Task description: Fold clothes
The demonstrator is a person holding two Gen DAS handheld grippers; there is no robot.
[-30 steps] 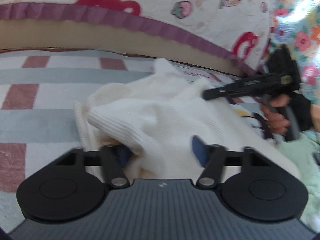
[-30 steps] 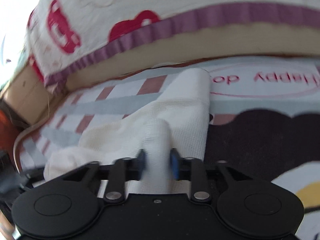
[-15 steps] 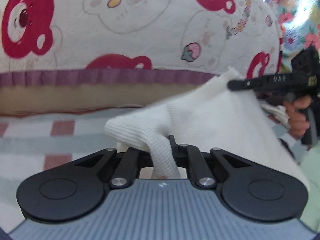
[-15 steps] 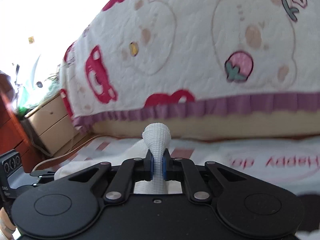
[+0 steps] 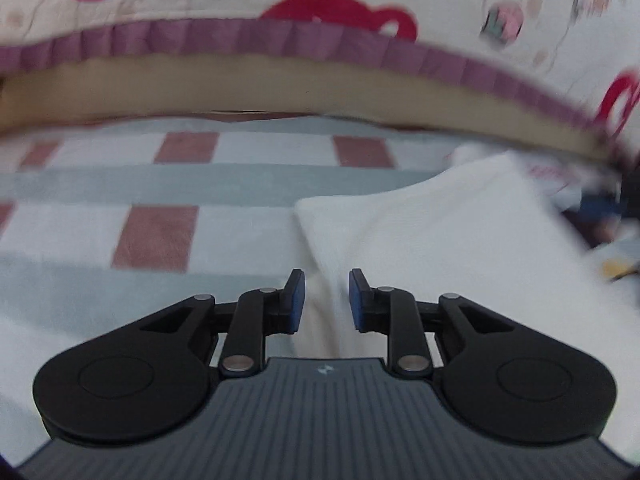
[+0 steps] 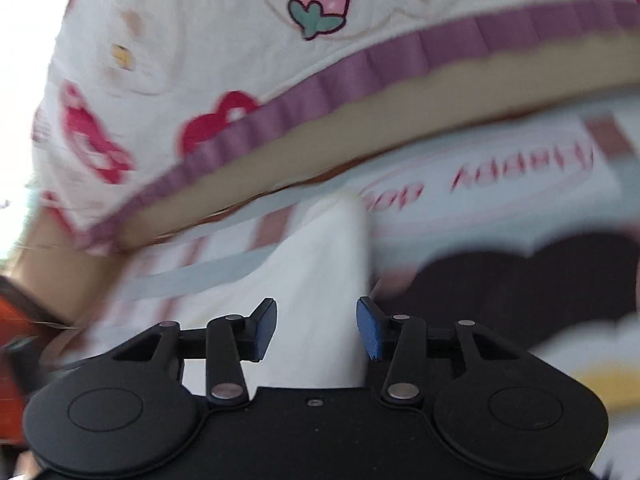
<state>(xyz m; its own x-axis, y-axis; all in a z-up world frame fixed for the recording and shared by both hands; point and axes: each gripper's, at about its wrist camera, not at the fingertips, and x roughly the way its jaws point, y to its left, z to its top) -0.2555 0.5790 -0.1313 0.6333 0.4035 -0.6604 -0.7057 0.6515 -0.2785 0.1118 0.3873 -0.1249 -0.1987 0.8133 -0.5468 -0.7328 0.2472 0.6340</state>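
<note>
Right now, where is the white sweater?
The white sweater lies flat on the checked blanket, right of centre in the left wrist view, before the purple-frilled quilt.

Bedroom at home.
A cartoon bear-and-strawberry quilt (image 6: 224,40) drapes the bed above a checked printed mat (image 5: 168,184).

Cream-white garment (image 5: 432,236) on a pink-and-grey checked mat (image 5: 160,200); purple-trimmed bear-print quilt (image 6: 224,60).
</note>
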